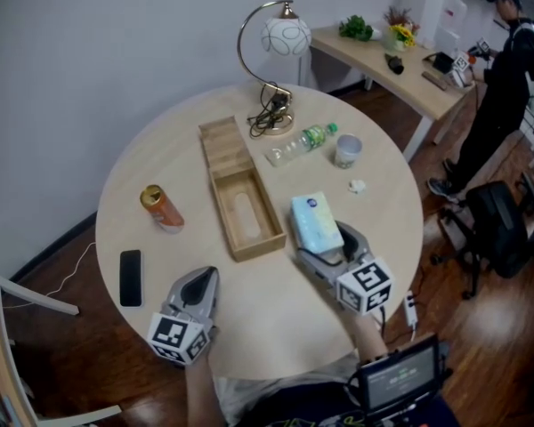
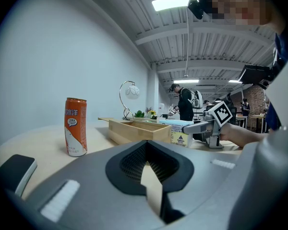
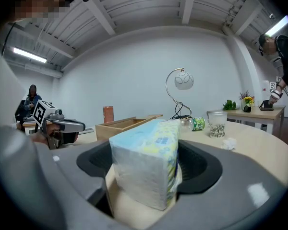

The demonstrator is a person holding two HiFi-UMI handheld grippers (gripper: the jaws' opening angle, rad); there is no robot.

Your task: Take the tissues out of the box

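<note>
The open wooden box (image 1: 240, 205) lies mid-table, its inside bare, its lid (image 1: 224, 145) flat behind it. Just right of it is a blue-and-white tissue pack (image 1: 316, 222), and my right gripper (image 1: 325, 243) is shut on its near end. In the right gripper view the pack (image 3: 146, 162) fills the space between the jaws. My left gripper (image 1: 203, 278) rests near the table's front edge, shut and holding nothing. From the left gripper view, the box (image 2: 139, 130) and the pack (image 2: 178, 131) lie ahead.
An orange can (image 1: 160, 207) and a black phone (image 1: 131, 277) sit at the left. A lamp (image 1: 280, 38), a plastic bottle (image 1: 301, 143), a cup (image 1: 347, 150) and a crumpled tissue (image 1: 358, 185) stand at the back right. A person (image 1: 498, 87) stands by a far desk.
</note>
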